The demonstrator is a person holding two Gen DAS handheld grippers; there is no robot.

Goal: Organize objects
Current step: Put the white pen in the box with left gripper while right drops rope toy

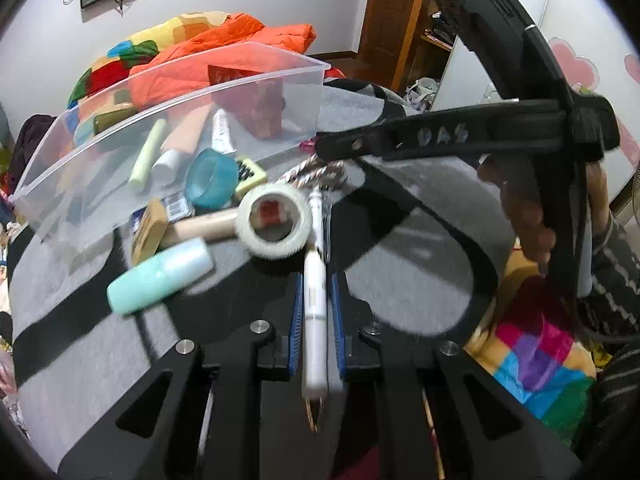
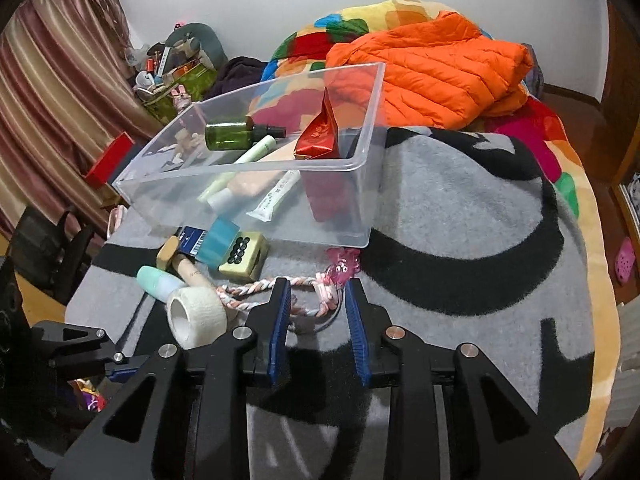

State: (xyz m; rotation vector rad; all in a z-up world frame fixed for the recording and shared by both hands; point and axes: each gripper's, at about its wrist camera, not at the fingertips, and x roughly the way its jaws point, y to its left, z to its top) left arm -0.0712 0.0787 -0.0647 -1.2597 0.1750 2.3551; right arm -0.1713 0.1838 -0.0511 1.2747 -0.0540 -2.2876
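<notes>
Grey rug (image 2: 460,216): it covers the bed, and all the small things sit on it.
Bin (image 2: 360,184): clear plastic, near the far side, with bottles and tubes inside.
Right gripper (image 2: 316,328): its blue jaws are apart with nothing between them, just above the rope (image 2: 256,294).
Left gripper (image 1: 316,320): its jaws are squeezed on the pen (image 1: 314,300).
Tape (image 1: 275,220): a white roll touching the far end of the pen.
Pen: white, long, held near its middle, pointing at the bin.
Risk: I think the pen could bump the tape and slip out, because it is thin and smooth.
</notes>
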